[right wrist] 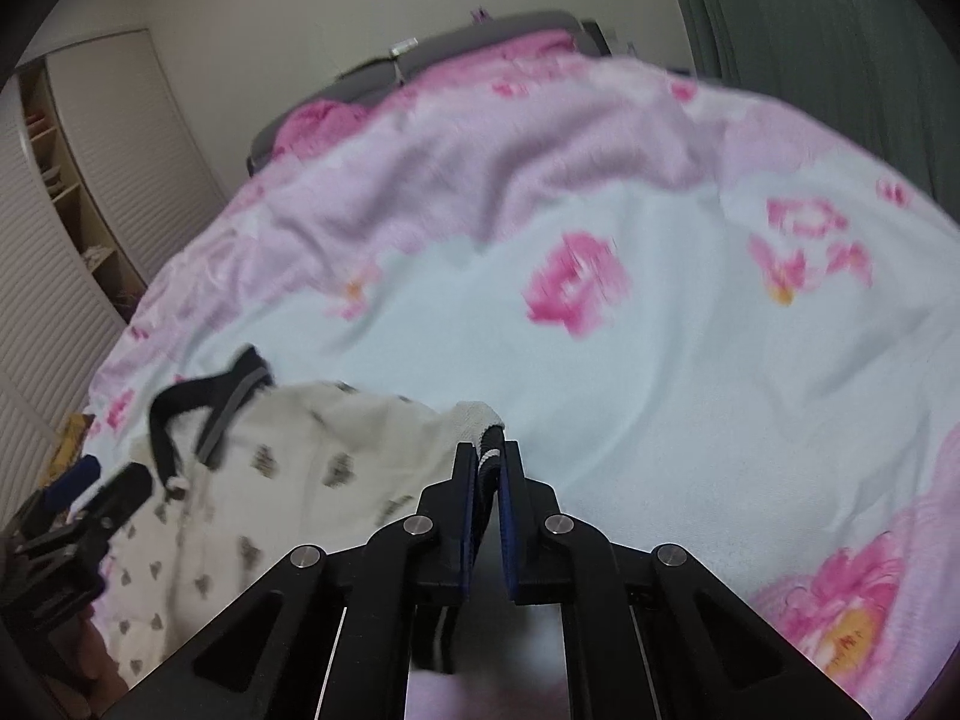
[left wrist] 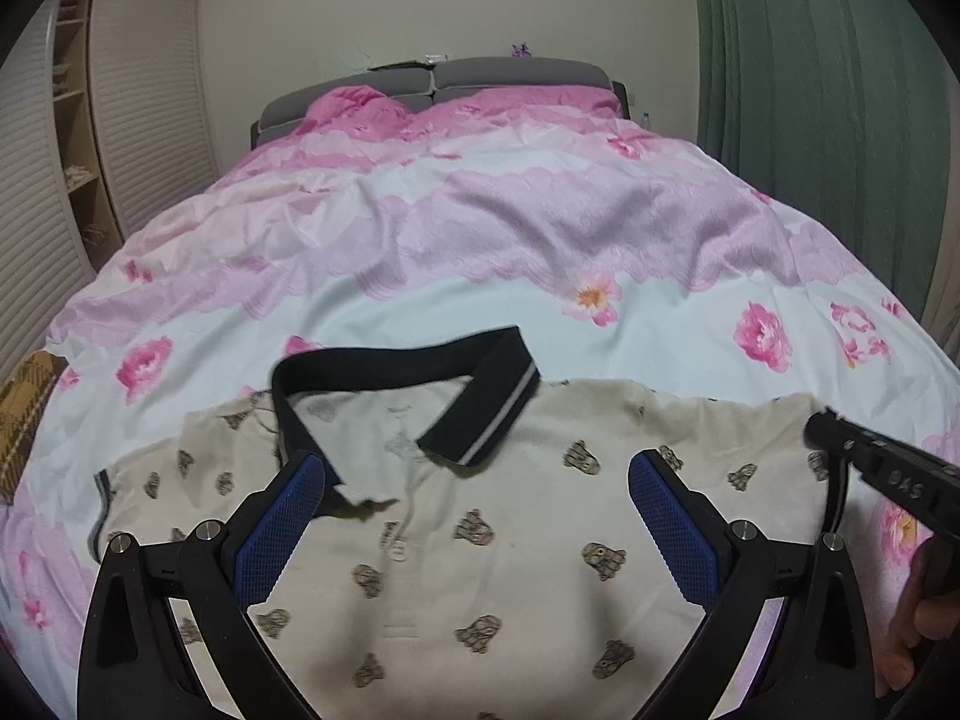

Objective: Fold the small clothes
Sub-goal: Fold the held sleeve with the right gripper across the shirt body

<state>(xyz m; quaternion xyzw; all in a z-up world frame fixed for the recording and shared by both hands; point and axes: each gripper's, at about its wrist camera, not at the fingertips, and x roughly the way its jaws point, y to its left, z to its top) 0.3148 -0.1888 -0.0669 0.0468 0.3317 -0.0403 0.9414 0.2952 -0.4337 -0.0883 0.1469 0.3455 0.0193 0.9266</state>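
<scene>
A cream polo shirt (left wrist: 516, 546) with small dark prints and a black collar (left wrist: 474, 402) lies face up on the pink floral bedspread (left wrist: 480, 252). My left gripper (left wrist: 477, 480) is open and hovers just above the shirt's chest, below the collar. My right gripper (right wrist: 489, 462) is shut on the shirt's sleeve cuff (right wrist: 487, 450), which has a dark striped edge, and holds it lifted. The shirt (right wrist: 288, 480) trails left of it. The right gripper also shows at the shirt's right edge in the left wrist view (left wrist: 840, 450).
The bed has a grey headboard (left wrist: 456, 78) at the far end. A louvred wardrobe with shelves (left wrist: 72, 180) stands on the left and a green curtain (left wrist: 828, 90) on the right. A brown checked cloth (left wrist: 24, 420) lies at the bed's left edge.
</scene>
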